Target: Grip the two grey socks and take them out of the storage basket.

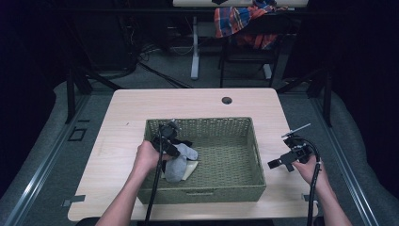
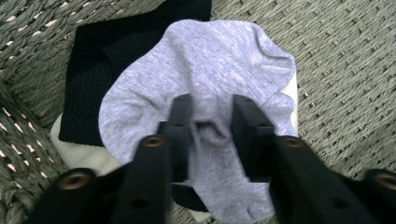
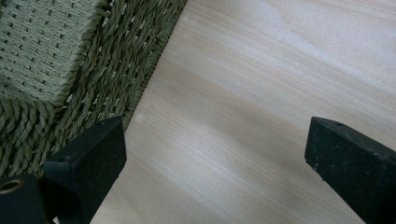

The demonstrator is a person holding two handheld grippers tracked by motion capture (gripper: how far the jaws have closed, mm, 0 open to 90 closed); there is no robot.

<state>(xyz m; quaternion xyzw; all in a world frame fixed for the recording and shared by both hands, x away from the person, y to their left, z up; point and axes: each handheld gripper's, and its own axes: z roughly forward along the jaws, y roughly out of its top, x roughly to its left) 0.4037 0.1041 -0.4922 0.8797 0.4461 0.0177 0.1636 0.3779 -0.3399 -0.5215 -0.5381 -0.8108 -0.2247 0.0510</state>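
A light grey sock lies on top of a black sock and a cream cloth in the left part of a woven green basket. My left gripper points down into the basket, and its two black jaws pinch a bunched fold of the grey sock between them. From above, the left gripper sits right over the grey sock. My right gripper hovers over the bare table to the right of the basket. Its jaws stand wide apart with nothing between them.
The basket wall runs close to the left jaw of the right gripper, with light wood tabletop beneath. The basket's right half shows bare weave. A cable hole marks the table's far side. A plaid cloth hangs on a chair beyond.
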